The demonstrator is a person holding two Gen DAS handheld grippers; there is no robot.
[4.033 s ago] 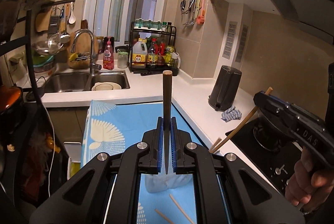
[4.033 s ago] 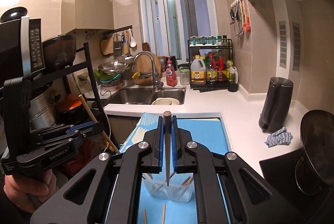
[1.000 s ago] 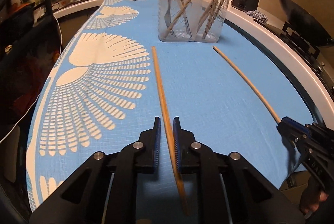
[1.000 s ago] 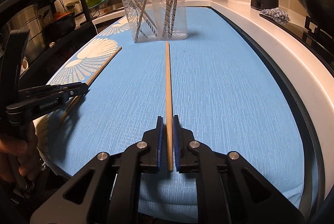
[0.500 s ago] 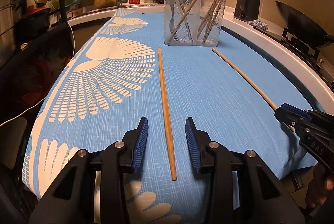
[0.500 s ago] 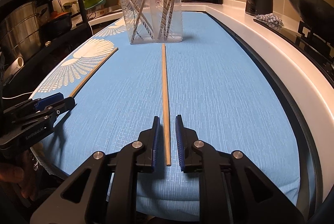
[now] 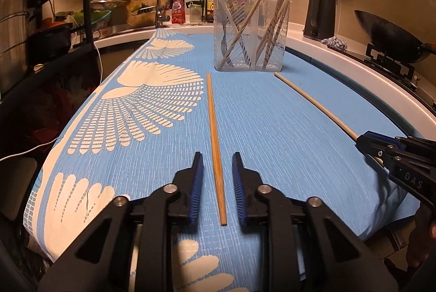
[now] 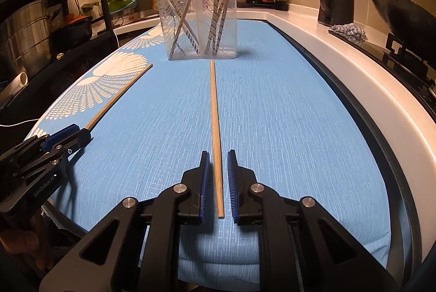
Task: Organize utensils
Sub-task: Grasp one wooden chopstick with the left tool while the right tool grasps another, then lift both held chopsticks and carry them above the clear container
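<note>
Two wooden chopsticks lie flat on the blue cloth. My left gripper (image 7: 217, 158) is open, its jaws either side of the near end of one chopstick (image 7: 214, 128). My right gripper (image 8: 218, 155) is open around the near end of the other chopstick (image 8: 214, 115). Each gripper also shows in the other view: the right one (image 7: 366, 140) at the right, the left one (image 8: 73, 135) at the left. A clear plastic utensil holder (image 7: 252, 33) stands at the far ends of both chopsticks, with several chopsticks and a fork in it; it also shows in the right wrist view (image 8: 197, 19).
The cloth (image 7: 272, 115) has a white fan pattern on its left side. A white counter edge (image 8: 354, 74) runs along the right, with a black kettle (image 7: 318, 14), a rag and a wok (image 7: 389, 33) on a stove. A sink and shelf rack stand far left.
Four seconds ago both grippers held chopsticks upright over the holder. One second ago they were shut on the chopsticks lying on the cloth; both have since opened, the left first and wider.
</note>
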